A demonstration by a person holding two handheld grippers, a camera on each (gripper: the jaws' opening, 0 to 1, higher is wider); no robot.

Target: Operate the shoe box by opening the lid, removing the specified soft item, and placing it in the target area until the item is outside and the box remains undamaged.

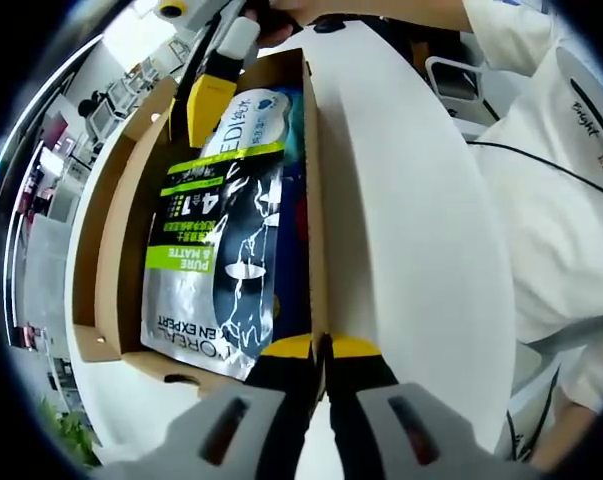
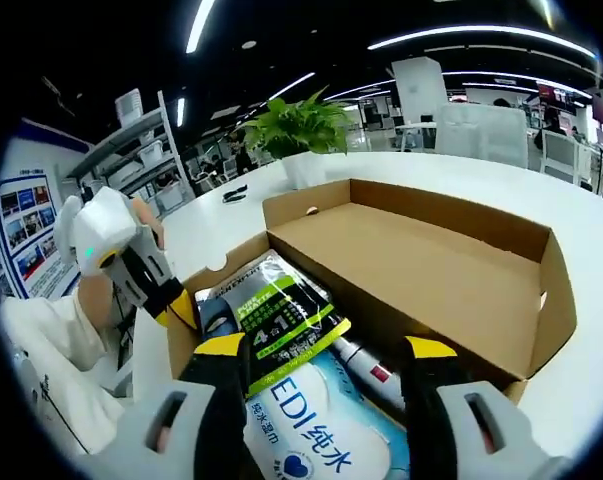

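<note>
An open brown cardboard shoe box (image 1: 317, 150) lies on a white table, its lid (image 2: 431, 260) folded back flat beside it. Inside lies a silver, black and green pouch (image 1: 216, 260), overlapping a blue-and-white soft pack (image 2: 311, 440). My left gripper (image 1: 324, 348) is shut on the box's near side wall; in the right gripper view it shows at the box's left end (image 2: 181, 305). My right gripper (image 2: 326, 350) is open, its jaws straddling the soft pack and the pouch's end. In the left gripper view its yellow finger (image 1: 209, 105) rests at the box's far end.
The round white table (image 1: 411, 220) extends past the box. A person in white clothing (image 1: 551, 150) stands close at the right, with a black cable (image 1: 541, 165) across it. A potted plant (image 2: 301, 125) stands beyond the lid. A red-and-white tube (image 2: 366, 365) lies beside the pouch.
</note>
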